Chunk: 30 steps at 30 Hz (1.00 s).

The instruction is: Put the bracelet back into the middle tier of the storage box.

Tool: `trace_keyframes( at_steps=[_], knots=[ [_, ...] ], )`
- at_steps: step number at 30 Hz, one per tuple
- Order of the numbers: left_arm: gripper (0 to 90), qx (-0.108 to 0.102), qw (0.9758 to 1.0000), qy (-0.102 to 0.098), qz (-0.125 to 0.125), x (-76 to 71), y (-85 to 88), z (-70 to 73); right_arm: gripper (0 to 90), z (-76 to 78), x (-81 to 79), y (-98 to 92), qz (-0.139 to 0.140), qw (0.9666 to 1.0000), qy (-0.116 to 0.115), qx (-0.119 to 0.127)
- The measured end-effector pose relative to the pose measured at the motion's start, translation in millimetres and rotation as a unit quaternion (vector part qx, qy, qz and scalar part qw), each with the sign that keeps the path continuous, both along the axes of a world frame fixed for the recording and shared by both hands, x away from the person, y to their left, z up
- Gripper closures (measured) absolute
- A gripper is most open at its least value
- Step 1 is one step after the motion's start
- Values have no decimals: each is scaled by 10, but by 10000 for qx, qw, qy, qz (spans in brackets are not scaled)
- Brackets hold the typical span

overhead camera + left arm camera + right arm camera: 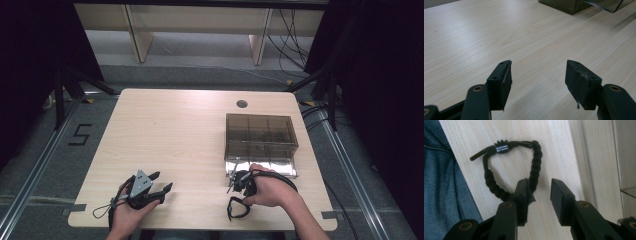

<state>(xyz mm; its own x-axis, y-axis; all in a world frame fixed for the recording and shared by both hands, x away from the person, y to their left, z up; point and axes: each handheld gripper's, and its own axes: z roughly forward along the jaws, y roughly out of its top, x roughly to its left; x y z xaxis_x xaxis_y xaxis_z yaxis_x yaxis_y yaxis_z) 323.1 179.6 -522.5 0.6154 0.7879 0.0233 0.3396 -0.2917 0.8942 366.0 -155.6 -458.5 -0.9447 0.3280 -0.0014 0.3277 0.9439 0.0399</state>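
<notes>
Pale wood-grain table [175, 140], one item, carrying all that follows.

Item: smoked clear plastic box [260, 132] with inner dividers, on the table's right half; we note its front panel [262, 165] lying down flat toward the person.

Item: black braided bracelet [499, 170], a loop with a small lettered clasp [501, 147], lying flat on the table near the front edge, just in front of the box; we also see it in the high view [237, 207].

Item: right gripper [540, 192], held by the right hand [270, 190], jaws parted over the bracelet, nothing between them. Its one jaw seems to overlap the braid; whether it touches we cannot tell.

Item: left gripper [539, 80], held by the left hand [127, 210] at the table's front left, jaws spread wide over bare wood, holding nothing, well apart from the bracelet.

Item: blue denim [444, 182] beside the table edge.
</notes>
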Motion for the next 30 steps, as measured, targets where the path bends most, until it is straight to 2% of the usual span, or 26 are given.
trace_keyframes(
  at_steps=[1,6,7,8,9,10,12,13,14,15,16,17,18,20,28,30],
  knots=[
    [378,15,10000,-10,6,0,2,1,699,-7,10,13,83,10000,7,-5],
    [378,5,10000,-13,3,0,2,1,724,-33,18,38,4,10000,58,-58],
    [378,15,10000,-13,5,-1,2,2,728,-42,21,42,14,10000,72,-44],
    [378,13,10000,-13,3,-1,1,1,735,-81,32,46,118,9998,122,89],
    [378,13,10000,-13,3,-1,1,1,735,-81,32,46,118,9998,122,89],
    [378,13,10000,-13,1,-1,1,1,737,-77,18,53,13,9999,137,10],
    [378,10,10000,-8,1,-1,1,1,742,-97,22,67,89,9999,127,-68],
    [378,7,10000,-14,-2,-2,2,1,753,-116,6,80,-1,9999,122,-120],
    [378,7,10000,-14,-2,-2,2,1,753,-116,6,80,-1,9999,122,-120],
    [378,12,10000,-13,-4,-2,2,2,764,-126,17,92,134,9998,125,-117],
    [378,12,10000,-14,-4,-2,2,2,767,-127,5,95,22,9998,145,-121],
    [378,12,10000,-14,-4,-2,2,2,767,-127,5,95,22,9998,145,-121],
    [378,-8,10000,-1,6,-3,-1,0,778,-135,21,103,151,9997,136,-135],
    [378,-14,10000,2,-5,-3,-1,0,783,-138,24,104,169,9997,139,-139],
    [379,12,10000,-13,-10,-2,3,2,836,-146,24,105,76,9996,178,-204],
    [379,9,10000,-13,-11,-2,2,1,842,-133,15,99,-26,9996,199,-214]
  ],
)
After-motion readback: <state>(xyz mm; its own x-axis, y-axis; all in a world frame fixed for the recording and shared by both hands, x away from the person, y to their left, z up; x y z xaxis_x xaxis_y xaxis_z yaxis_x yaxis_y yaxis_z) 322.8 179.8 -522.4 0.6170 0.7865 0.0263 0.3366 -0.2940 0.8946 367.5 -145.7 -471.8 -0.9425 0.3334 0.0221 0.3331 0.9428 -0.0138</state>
